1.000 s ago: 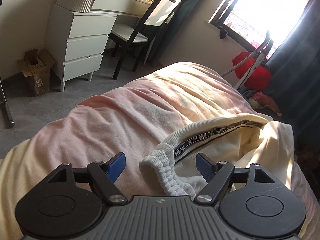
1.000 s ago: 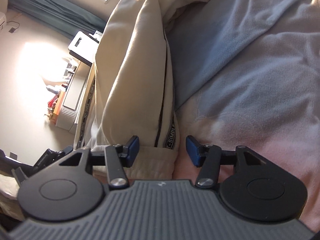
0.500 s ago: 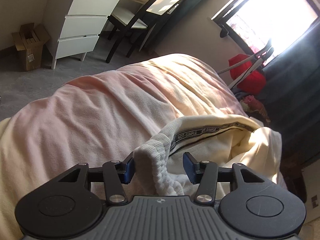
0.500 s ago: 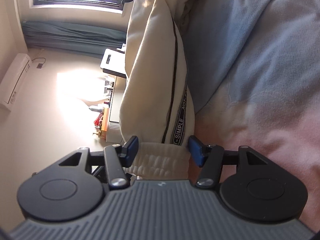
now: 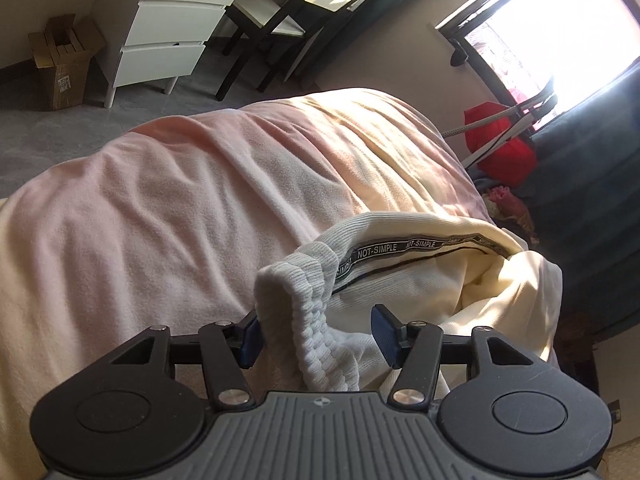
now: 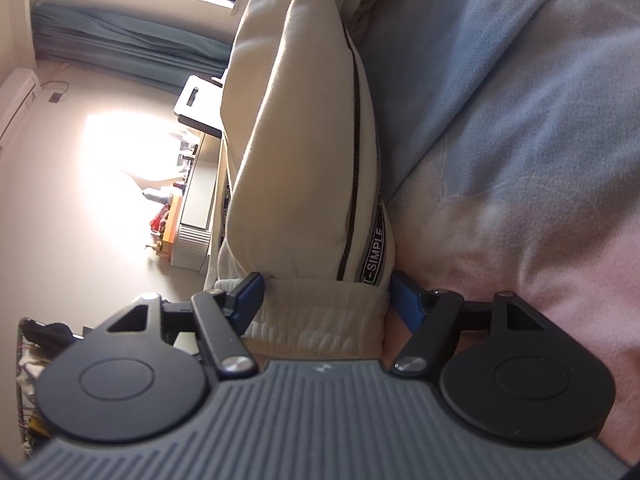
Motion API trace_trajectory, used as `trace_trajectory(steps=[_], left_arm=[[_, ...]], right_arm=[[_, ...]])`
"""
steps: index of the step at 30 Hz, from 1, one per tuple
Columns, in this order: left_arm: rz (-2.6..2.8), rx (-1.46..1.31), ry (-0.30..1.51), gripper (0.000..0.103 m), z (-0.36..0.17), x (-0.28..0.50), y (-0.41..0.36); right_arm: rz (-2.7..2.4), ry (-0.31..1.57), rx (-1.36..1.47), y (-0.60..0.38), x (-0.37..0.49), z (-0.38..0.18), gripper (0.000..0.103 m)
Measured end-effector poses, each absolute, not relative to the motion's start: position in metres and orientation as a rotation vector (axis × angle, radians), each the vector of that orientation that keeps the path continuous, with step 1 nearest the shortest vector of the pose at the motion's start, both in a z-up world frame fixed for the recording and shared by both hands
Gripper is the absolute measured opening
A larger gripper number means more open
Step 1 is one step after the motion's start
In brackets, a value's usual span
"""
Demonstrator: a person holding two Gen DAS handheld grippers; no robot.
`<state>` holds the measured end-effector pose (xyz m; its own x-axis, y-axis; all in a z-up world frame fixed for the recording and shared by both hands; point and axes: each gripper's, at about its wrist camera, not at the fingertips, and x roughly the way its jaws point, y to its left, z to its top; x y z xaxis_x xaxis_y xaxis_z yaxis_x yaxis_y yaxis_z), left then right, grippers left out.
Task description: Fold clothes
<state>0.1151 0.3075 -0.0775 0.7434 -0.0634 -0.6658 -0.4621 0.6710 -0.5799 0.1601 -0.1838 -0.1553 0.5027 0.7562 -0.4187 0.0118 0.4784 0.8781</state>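
Right wrist: cuff (image 6: pixel 320 312) (seemingly) between pads (image 6: pixel 250 294).

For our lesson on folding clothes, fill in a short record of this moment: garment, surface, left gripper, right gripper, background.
garment: cream trousers with ribbed cuffs and NOT-SIMPLE tape
surface: pink blanket on a bed
left gripper: fingers part-open around a ribbed cuff
right gripper: fingers touching both sides of the other cuff
background: white drawers, chair, window
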Motion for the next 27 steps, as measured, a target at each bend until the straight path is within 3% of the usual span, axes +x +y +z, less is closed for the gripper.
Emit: trace_trajectory(steps=[1,2,3,5,13,20,27], left_arm=[[0.259,-0.807,0.701,0.036,-0.076,0.115,0.307],[0.269,-0.802,0.682,0.028,-0.073,0.113,0.307],[0.273,-0.807,0.654,0.02,-0.07,0.111,0.308],[0.269,-0.808,0.593,0.019,-0.062,0.108,0.309],[0.286,-0.607,0.442,0.017,-0.007,0.146,0.33],[0.355,-0.307,0.409,0.017,0.075,0.265,0.352],[0.43,-0.343,0.477,0.017,0.065,0.394,0.39]], right_arm=[[0.547,0.942,0.956,-0.182,0.16,-0.154,0.064],[0.53,0.946,0.933,-0.18,0.16,-0.153,0.048],[0.511,0.95,0.91,-0.179,0.159,-0.152,0.039],[0.493,0.941,0.939,-0.182,0.153,-0.154,0.032],[0.61,0.817,0.92,-0.131,0.124,-0.115,0.029],[0.729,0.775,0.871,-0.02,0.154,-0.102,0.028],[0.781,0.896,0.978,0.063,0.218,-0.135,0.029]])
